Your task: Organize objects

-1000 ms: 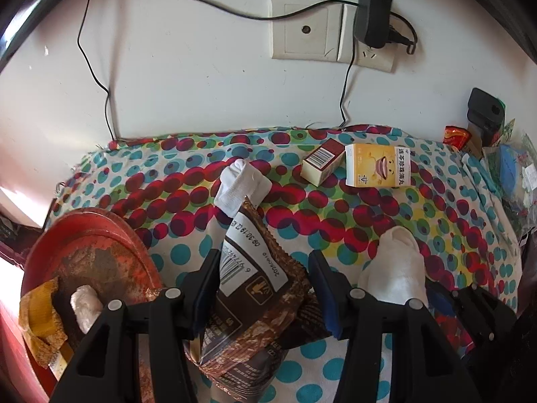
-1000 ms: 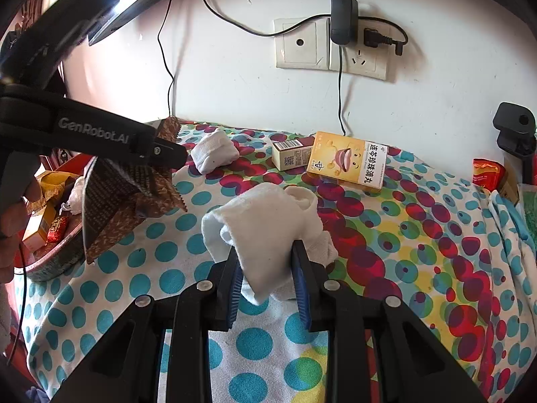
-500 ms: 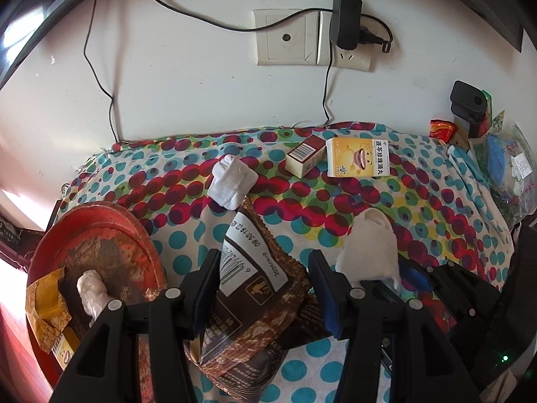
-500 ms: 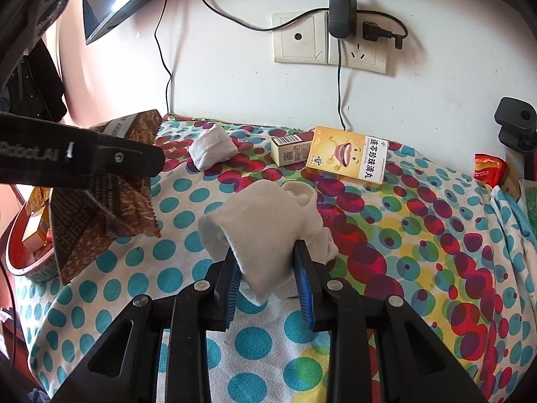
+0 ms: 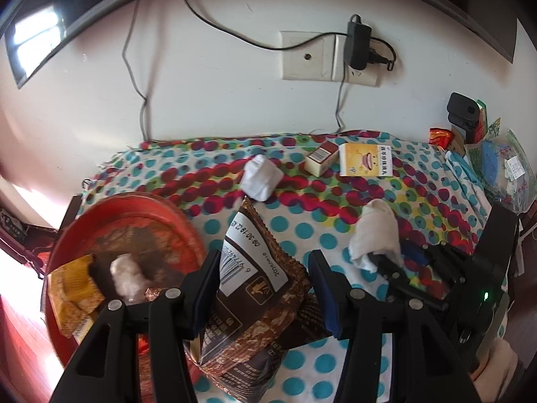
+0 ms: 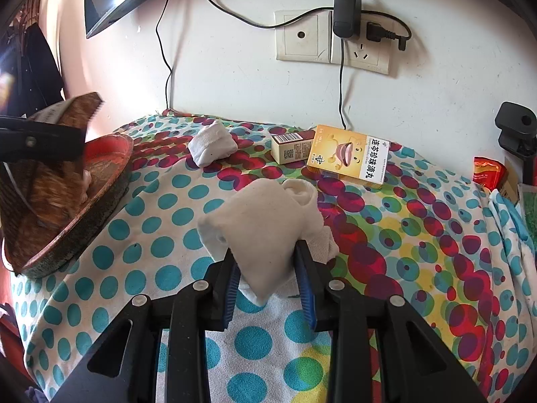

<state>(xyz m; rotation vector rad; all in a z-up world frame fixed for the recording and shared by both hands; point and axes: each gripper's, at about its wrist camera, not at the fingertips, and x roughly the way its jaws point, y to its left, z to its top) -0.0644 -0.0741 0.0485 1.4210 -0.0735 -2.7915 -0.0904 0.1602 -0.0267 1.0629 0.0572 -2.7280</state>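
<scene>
- Worktop [image 6: 141, 255] is wearing a polka-dot cloth – teal dots near, red and multicoloured ones running back to a white wall [image 6: 235, 77].
- Wall socket plate [image 6: 330, 38] is carrying a black adapter [image 6: 346, 11]; cables are hanging down to the cloth edge. A dark screen edge [image 5: 67, 16] is showing top left.
- Red tray [image 5: 134, 221] is sitting at the worktop's left edge, holding a yellow wrapper [image 5: 72, 288] and a pale wad [image 5: 126, 273].
- Left tongs [image 5: 265, 288] are clamping a brown snack bag [image 5: 258, 288], holding it beside the tray, off the cloth.
- Right tongs [image 6: 268, 285] are pinching a white sock [image 6: 265, 221], which is lying mid-cloth – pads pressing both sides.
- A second rolled sock [image 6: 211, 144] is lying farther back; a small carton [image 6: 292, 147] and a yellow box [image 6: 349, 156] are touching near the wall.
- Red packet [image 6: 486, 171], black stand [image 6: 517, 131] and bagged clutter [image 5: 500, 171] are crowding the right edge.
</scene>
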